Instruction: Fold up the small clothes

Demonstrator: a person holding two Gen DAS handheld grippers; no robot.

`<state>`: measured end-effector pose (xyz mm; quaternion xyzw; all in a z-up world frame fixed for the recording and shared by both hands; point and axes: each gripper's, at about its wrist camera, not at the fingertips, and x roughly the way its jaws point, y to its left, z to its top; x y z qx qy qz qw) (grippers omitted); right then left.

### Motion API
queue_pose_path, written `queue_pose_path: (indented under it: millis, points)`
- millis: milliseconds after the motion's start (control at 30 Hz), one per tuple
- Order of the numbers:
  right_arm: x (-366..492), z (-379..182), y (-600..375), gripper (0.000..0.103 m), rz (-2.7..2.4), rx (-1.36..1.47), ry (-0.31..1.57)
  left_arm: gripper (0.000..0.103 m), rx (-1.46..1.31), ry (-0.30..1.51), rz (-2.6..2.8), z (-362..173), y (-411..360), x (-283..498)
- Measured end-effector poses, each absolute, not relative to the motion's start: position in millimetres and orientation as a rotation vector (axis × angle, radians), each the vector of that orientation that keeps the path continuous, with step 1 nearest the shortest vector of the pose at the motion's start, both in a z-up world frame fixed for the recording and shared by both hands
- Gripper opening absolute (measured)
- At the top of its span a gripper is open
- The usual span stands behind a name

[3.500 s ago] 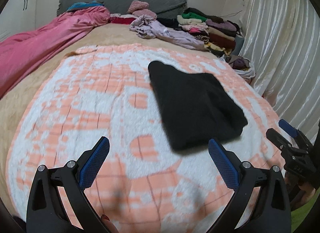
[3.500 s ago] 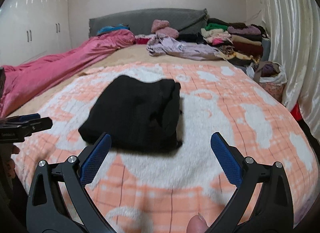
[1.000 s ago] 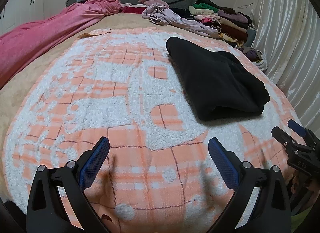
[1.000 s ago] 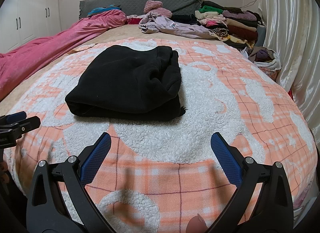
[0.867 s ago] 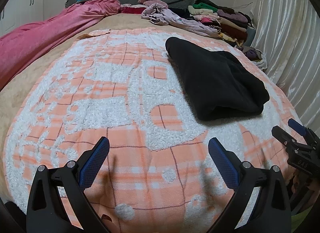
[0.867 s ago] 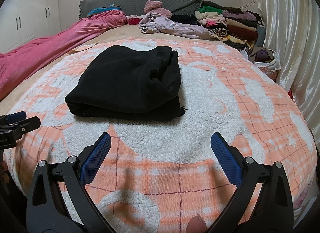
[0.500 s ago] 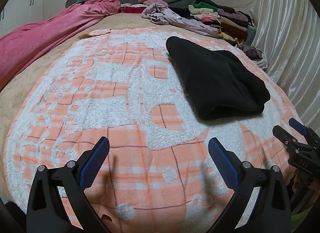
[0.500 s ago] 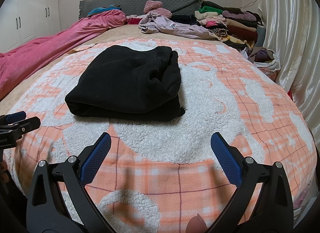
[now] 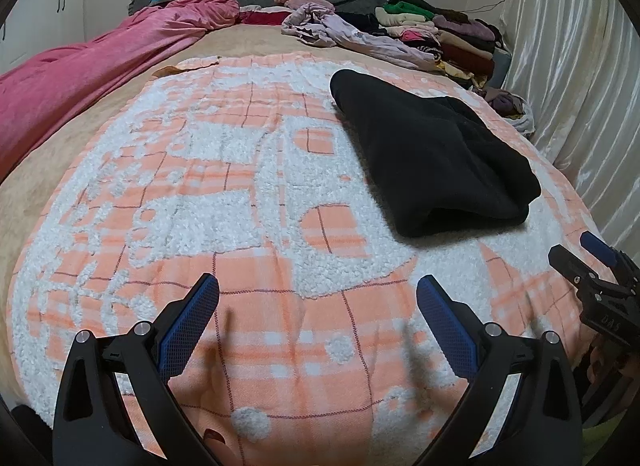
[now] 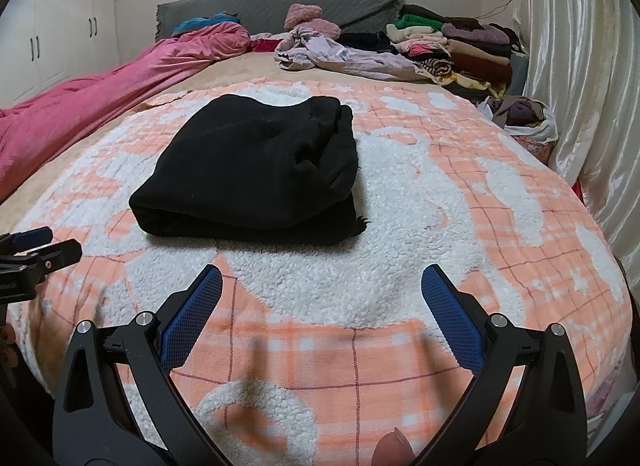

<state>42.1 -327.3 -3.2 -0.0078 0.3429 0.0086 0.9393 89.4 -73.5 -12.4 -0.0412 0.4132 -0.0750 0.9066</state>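
I see the folded black garment lying on the blanket; my left gripper and right gripper hover short of it, jaws spread wide, empty.

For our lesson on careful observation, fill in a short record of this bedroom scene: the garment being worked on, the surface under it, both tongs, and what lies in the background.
garment: black garment, folded into a thick bundle, lying flat
surface: orange and white plaid blanket spread on the bed
left tongs: open, holding nothing, near the blanket's front edge
right tongs: open, holding nothing, in front of the garment, apart from it
background: stack of folded clothes, loose lilac garment, pink duvet, grey headboard
right side: pale curtain
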Motion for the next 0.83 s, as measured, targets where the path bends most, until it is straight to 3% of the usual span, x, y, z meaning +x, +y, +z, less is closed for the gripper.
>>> queue_pose_path:
  millis: [267,533,633,833]
  points:
    - [33.5,19.5,-363.0,0.094,-0.009,0.113,0.655,0.099,-0.069,0.868,-0.135,-11.9,-71.4,90.7]
    - [-45.7,66.2,-511.0,0.094,-0.411,0.221,0.5,0.099,-0.157,0.862,-0.066,4.1,-15.9,95.6]
    - [-92.9,51.4,-589.3,0.094,-0.667,0.248,0.517,0.099,-0.223,0.843,0.033,12.3,35.9,102.4]
    - [-210.6,-29.9,-760.5,0.094,-1.24,0.397,0.714,0.099,-0.221,0.873,0.37,3.2,178.9,130.9]
